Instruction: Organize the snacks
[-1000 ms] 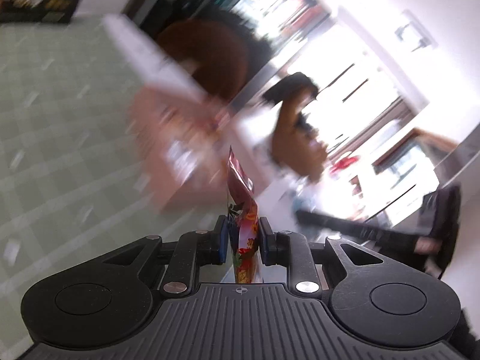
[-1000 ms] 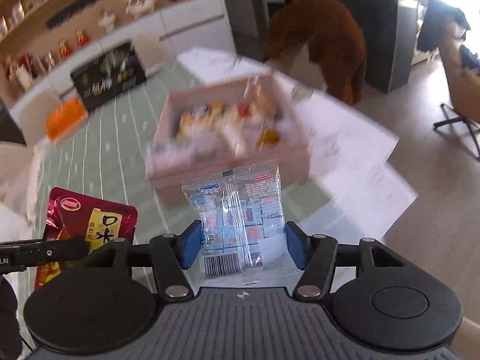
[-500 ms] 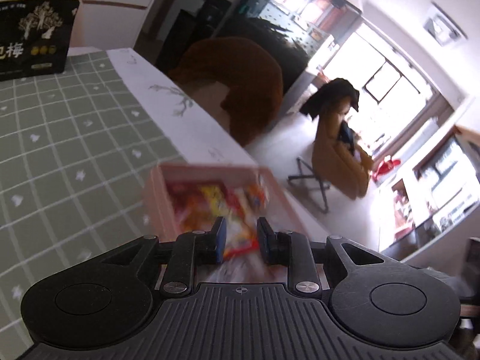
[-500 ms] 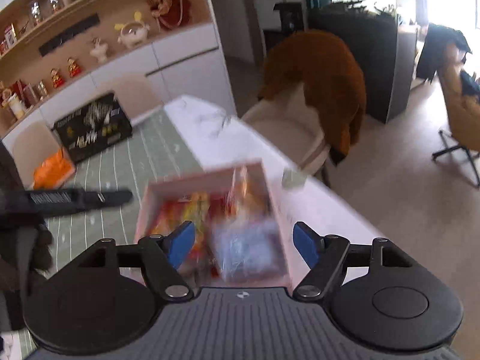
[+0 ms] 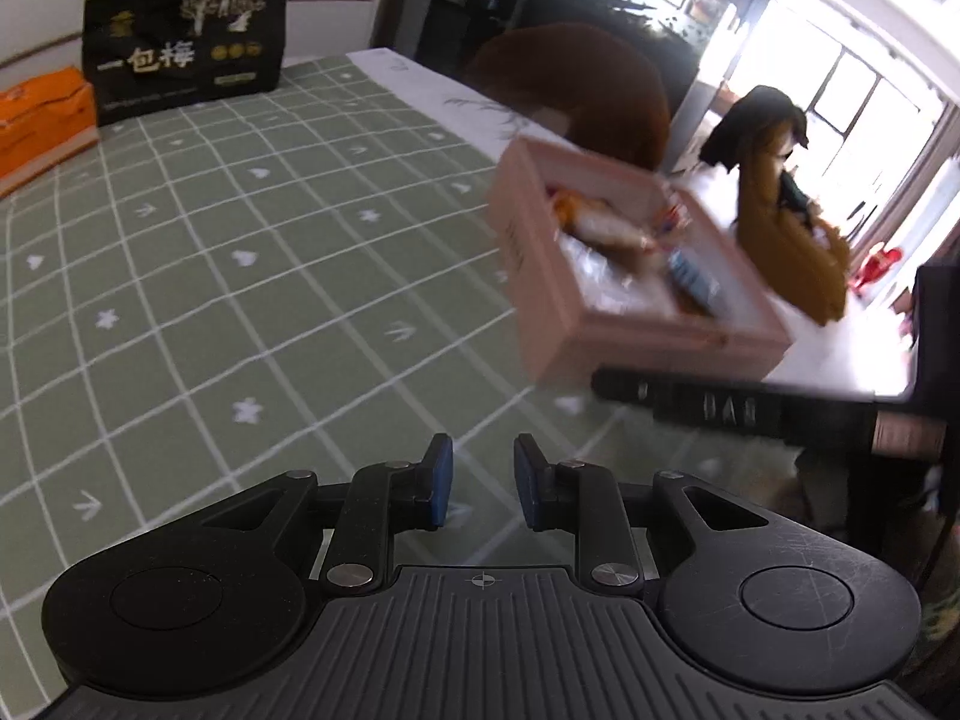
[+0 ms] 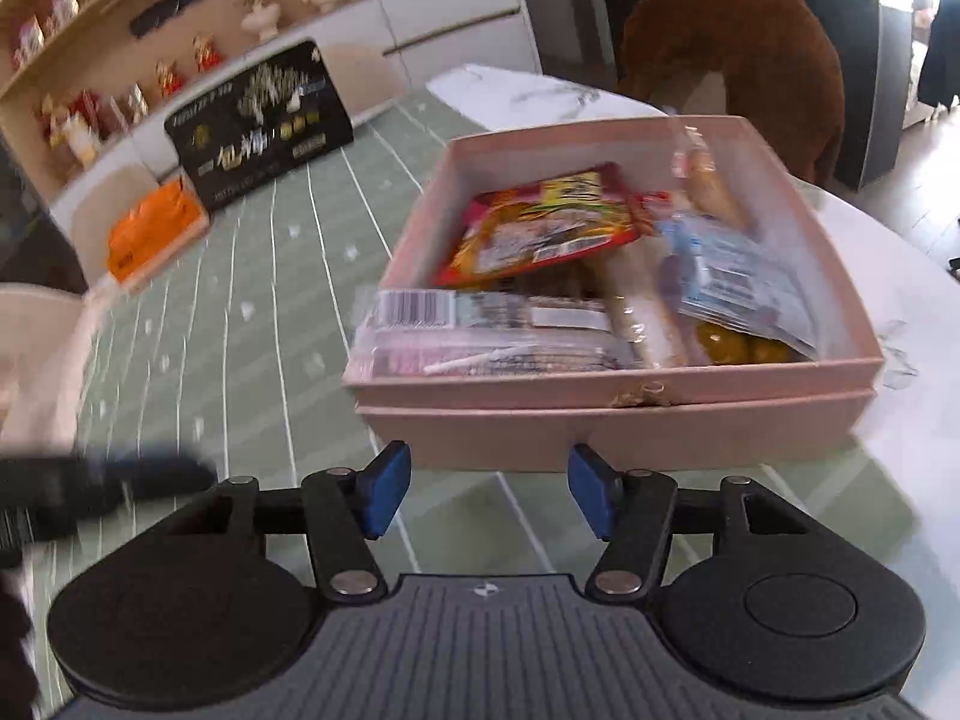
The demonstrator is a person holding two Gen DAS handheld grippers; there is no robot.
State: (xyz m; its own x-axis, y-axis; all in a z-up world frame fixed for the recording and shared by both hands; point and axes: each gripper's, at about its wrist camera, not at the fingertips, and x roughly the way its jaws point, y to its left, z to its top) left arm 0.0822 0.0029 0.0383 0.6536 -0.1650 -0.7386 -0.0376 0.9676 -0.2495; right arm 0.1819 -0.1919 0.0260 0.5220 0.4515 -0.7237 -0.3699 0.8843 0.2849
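Holding crinkly pkts: square pink box (image 6: pixel 612 420), prob. cardboard.

Pink box (image 6: pixel 612 420); red-and-yellow snack packet (image 6: pixel 540 228) inside it; sage-green worktop cloth (image 5: pixel 240 276), white grid; black bag (image 5: pixel 186 72), gold print; orange box (image 6: pixel 153 231).

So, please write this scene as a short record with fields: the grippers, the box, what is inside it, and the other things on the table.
left gripper: open, holds nothing, above the green tablecloth
right gripper: open wide, holds nothing, in front of the box
box: pink, no lid on it, on the table
inside the box: red snack bag, clear packet with barcode, light blue packet, others unclear
far end of the table: black bag, orange package
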